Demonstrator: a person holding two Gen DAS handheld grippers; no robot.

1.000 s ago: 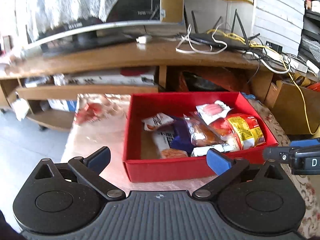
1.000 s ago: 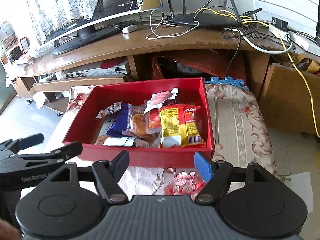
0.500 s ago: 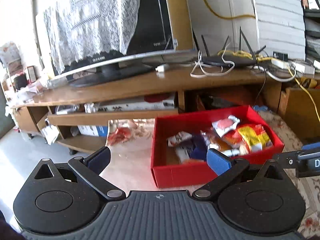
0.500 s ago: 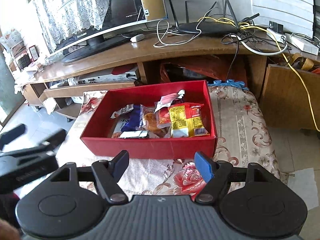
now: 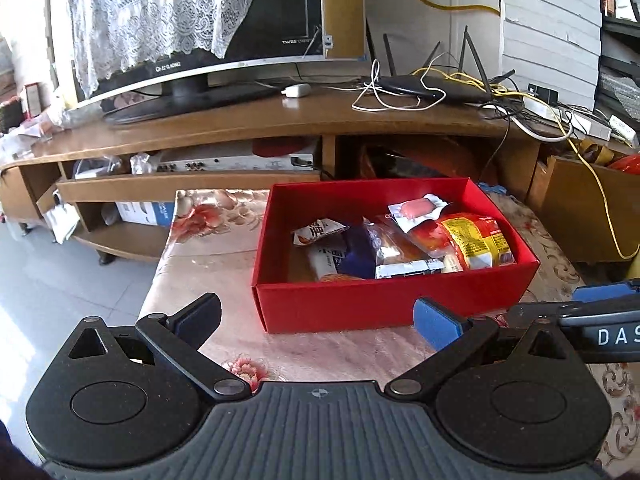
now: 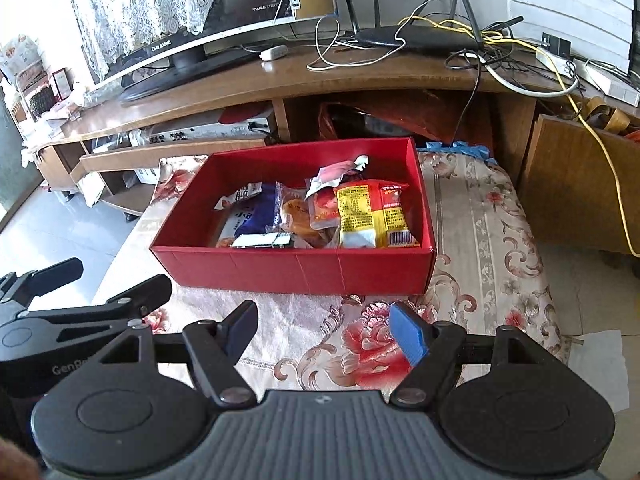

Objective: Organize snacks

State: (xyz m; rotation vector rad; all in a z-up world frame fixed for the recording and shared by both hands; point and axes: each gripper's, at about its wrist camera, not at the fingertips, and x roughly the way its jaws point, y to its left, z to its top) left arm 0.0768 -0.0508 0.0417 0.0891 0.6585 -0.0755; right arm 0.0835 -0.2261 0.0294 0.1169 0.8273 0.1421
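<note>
The right gripper hangs released and empty low in its frame, jaws parted over the flowered cloth. The left gripper is likewise spread with nothing between its pads. Up-frame from both sits the red box, long axis running left to right, its near wall facing the fingers. The snacks are piled toward the box's right half, so the right gripper looks the nearer for any reach.

bright red box, yellow-and-red snack bag, floral beige tablecloth with red roses, white lace cover.
</note>
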